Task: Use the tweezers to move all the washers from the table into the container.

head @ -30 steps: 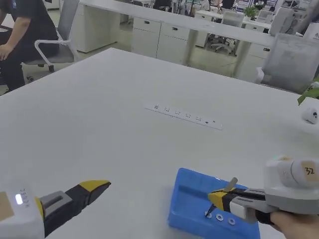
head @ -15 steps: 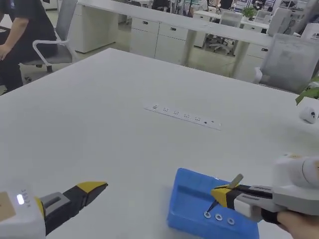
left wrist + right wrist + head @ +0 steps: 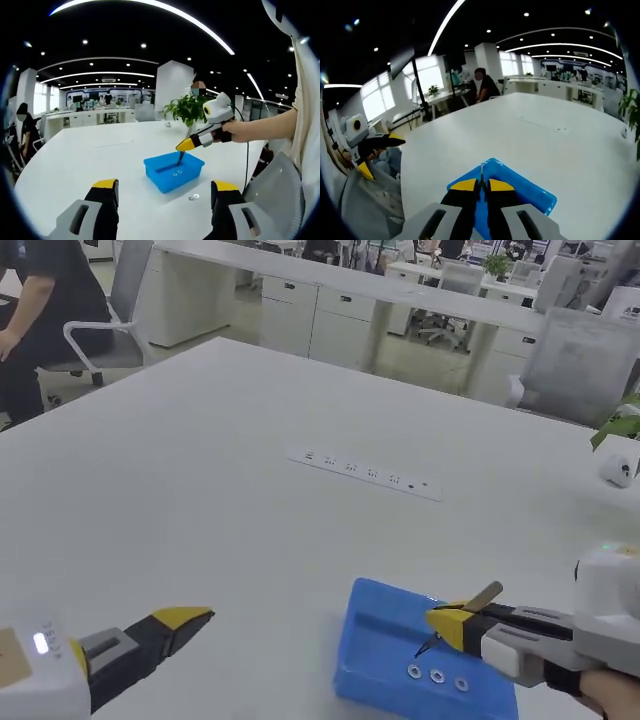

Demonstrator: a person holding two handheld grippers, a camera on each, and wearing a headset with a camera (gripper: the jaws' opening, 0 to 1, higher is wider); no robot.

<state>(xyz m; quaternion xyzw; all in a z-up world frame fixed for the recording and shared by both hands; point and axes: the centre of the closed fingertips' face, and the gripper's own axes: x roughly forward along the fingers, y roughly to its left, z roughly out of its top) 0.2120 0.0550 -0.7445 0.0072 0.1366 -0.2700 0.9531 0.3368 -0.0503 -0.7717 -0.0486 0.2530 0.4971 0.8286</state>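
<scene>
The blue container (image 3: 375, 640) stands on the white table near its front edge, with three washers (image 3: 437, 675) lying in it. My right gripper (image 3: 442, 621) hovers over the container's right side, shut on thin tweezers (image 3: 428, 645) whose tips point down above the washers. In the right gripper view the tweezers (image 3: 481, 172) stick out between the shut jaws over the container (image 3: 530, 192). My left gripper (image 3: 162, 192) is open and holds nothing, left of the container (image 3: 165, 177). Two washers (image 3: 194, 197) lie on the table beside the box.
A strip of sockets (image 3: 365, 473) is set in the table's middle. A white object (image 3: 620, 470) and a plant (image 3: 622, 426) sit at the far right edge. A person sits on an office chair (image 3: 105, 340) beyond the table's left corner.
My right gripper has drawn back to the right and lifted the tweezer tips off the washers in the container. The left gripper has barely moved.
</scene>
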